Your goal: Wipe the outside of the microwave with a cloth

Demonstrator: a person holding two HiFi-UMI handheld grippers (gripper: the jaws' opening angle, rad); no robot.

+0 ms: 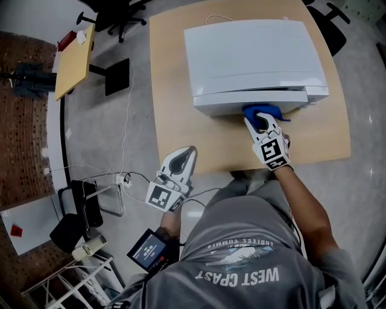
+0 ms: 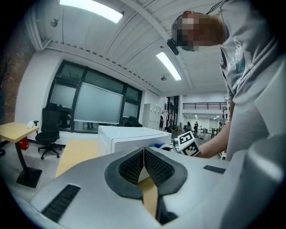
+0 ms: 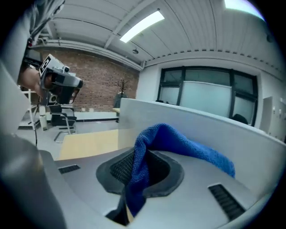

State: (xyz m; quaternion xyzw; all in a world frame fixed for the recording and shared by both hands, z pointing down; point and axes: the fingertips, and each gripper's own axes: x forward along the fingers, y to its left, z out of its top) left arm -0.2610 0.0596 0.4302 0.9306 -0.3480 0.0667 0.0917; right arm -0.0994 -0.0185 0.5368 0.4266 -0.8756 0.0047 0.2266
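Grey floor (image 1: 108, 139) all round. Light wooden table (image 1: 175, 90) in the middle, smaller wooden side table (image 1: 73, 60) at far left, black office chair (image 1: 117, 15) beyond it. Brick wall (image 3: 89, 85) on one side, large dark-framed windows (image 2: 89, 105) on another. White panelled ceiling (image 2: 134, 49), lit by long strip lights (image 2: 91, 9).

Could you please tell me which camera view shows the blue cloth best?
The right gripper view: the blue cloth fills its centre, pinched between the right gripper's jaws. The head view shows a small blue patch against the microwave; the left gripper view, a distant sliver.
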